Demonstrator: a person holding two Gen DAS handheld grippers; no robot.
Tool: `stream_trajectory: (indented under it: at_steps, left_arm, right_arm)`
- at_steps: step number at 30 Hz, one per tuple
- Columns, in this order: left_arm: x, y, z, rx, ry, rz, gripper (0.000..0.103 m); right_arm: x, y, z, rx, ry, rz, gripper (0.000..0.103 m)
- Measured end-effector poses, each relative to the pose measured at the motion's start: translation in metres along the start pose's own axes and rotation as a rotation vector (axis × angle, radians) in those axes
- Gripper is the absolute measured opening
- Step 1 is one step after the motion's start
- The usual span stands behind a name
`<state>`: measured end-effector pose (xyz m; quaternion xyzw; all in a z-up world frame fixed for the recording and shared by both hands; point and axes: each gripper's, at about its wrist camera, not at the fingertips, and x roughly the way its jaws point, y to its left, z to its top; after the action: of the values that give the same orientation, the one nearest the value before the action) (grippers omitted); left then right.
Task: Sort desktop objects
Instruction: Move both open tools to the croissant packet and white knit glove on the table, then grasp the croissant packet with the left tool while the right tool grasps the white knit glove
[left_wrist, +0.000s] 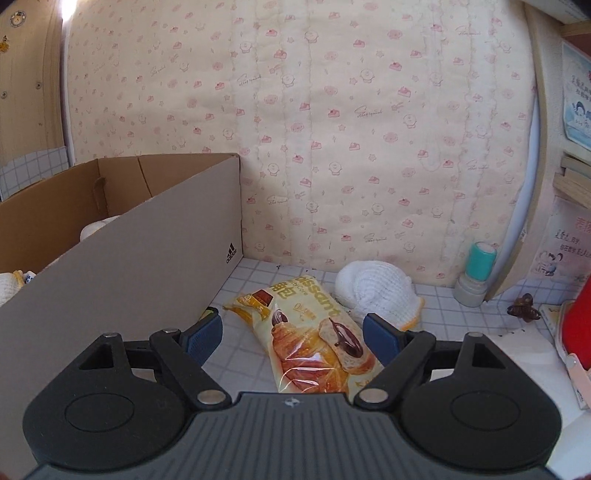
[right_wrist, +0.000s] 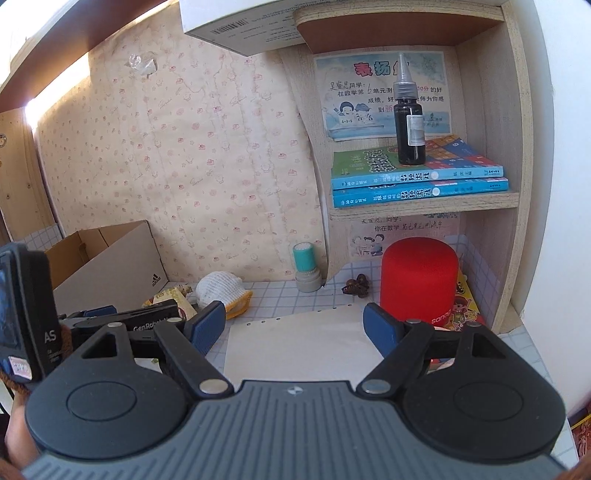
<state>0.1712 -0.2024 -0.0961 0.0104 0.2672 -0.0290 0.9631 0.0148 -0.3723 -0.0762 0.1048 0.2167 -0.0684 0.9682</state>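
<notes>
A desk mid-sort: the left gripper (left_wrist: 293, 334) hangs with its jaws wide and empty on either side of a croissant packet (left_wrist: 308, 339), a placement that looks meant for a pinch across the wrapper's narrow width; neither blue pad touches it. The packet lies flat on the grid-patterned desk cover (left_wrist: 251, 269), glossy crinkled film printed with pastry and chocolate; just beyond it sits a white knitted item (left_wrist: 373, 291) with a yellow edge, soft and ribbed. To the left stands an open cardboard shoebox (left_wrist: 122, 266), grey outside and brown inside, with pale things already in it, so it probably serves as the collecting bin. A teal-capped stamp (left_wrist: 476, 273) stands upright against the floral wallpaper, and a dark brown hair claw (left_wrist: 522, 308) lies near it.

The right gripper (right_wrist: 293, 330) also has its jaws wide with nothing gripped, poised over a sheet of punched loose-leaf paper (right_wrist: 295, 347), matte and flat; a red cylindrical speaker (right_wrist: 419, 280) with a fabric-like skin stands just beside its right pad. On the shelf above, a dark dropper bottle (right_wrist: 408, 129) stands upright on two stacked workbooks (right_wrist: 417, 181).
</notes>
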Motion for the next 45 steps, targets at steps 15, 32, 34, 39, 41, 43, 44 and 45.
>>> stream_trajectory:
  at_steps: [15, 32, 34, 39, 41, 43, 44, 45]
  left_arm:
    - [0.011, 0.019, -0.004, -0.050, 0.047, -0.125, 0.052]
    - [-0.063, 0.053, -0.048, 0.049, 0.000, -0.210, 0.047]
    - [-0.064, 0.058, -0.051, 0.033, 0.002, -0.216, 0.047]
    - [-0.066, 0.060, -0.055, 0.042, -0.012, -0.224, 0.047]
    - [-0.065, 0.062, -0.056, 0.030, -0.010, -0.232, 0.047]
    - [-0.065, 0.063, -0.056, 0.028, -0.011, -0.237, 0.047]
    - [-0.065, 0.064, -0.056, 0.029, -0.012, -0.239, 0.047]
    - [-0.065, 0.064, -0.056, 0.030, -0.013, -0.240, 0.047]
  right_arm:
    - [0.012, -0.002, -0.002, 0.005, 0.015, 0.027, 0.080]
    - [0.065, 0.048, -0.003, -0.111, 0.090, 0.080, 0.080]
    - [0.083, 0.059, -0.001, -0.124, 0.119, 0.077, 0.080]
    - [0.129, 0.084, 0.003, -0.160, 0.173, 0.082, 0.081]
    - [0.146, 0.092, 0.003, -0.178, 0.198, 0.070, 0.087]
    - [0.162, 0.101, 0.004, -0.205, 0.206, 0.062, 0.087]
    - [0.168, 0.104, 0.005, -0.216, 0.214, 0.063, 0.087]
    - [0.177, 0.108, 0.006, -0.228, 0.225, 0.056, 0.087]
